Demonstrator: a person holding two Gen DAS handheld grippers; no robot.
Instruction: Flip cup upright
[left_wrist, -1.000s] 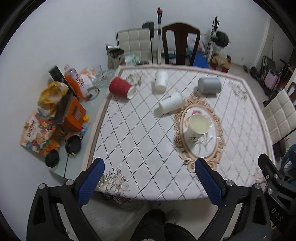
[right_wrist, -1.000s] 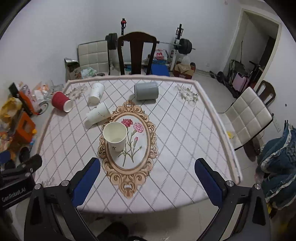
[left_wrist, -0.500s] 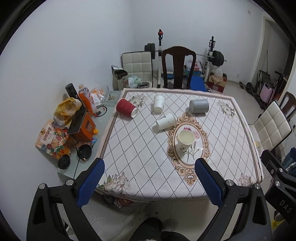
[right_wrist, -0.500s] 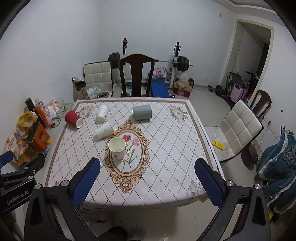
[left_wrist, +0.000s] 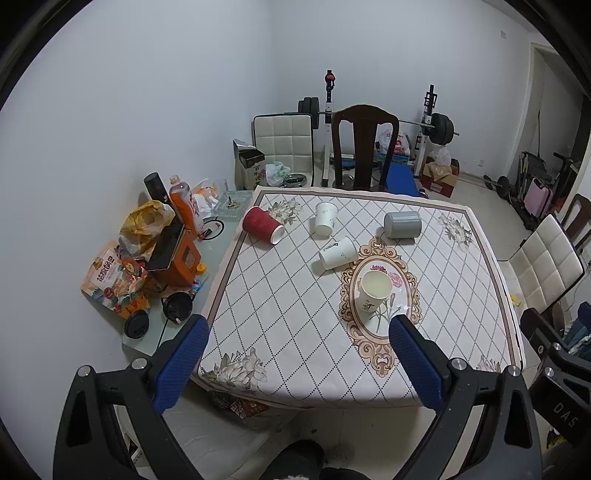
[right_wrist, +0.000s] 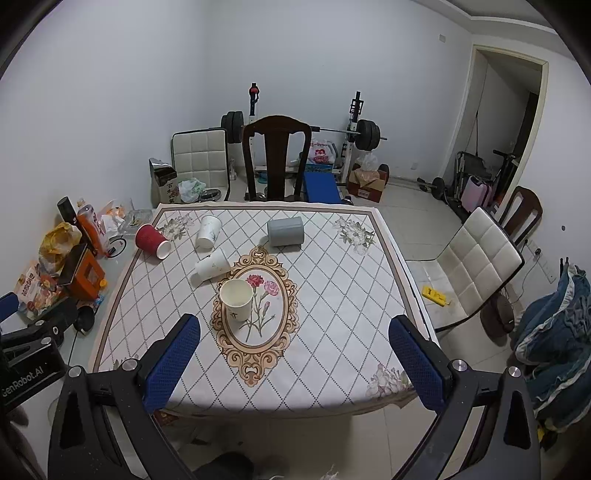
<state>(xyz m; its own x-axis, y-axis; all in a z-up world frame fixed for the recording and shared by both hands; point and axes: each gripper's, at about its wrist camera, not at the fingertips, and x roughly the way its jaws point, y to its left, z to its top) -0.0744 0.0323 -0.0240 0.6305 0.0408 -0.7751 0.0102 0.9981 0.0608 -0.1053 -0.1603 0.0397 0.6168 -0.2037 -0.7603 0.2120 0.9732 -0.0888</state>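
Both tools, left and right, hang with fingers apart, holding nothing, short of the surface. One cream cup stands upright at 11 o'clock on the floral medallion. Beyond it, two white cups, a red cup and a grey cup lie tipped, unflipped. Readable: "GenRobot.AI", "DAS"

Both my wrist cameras look down and forward from beyond the near edge of the table, well back, the left view offset leftward, sharing the whole tabletop.
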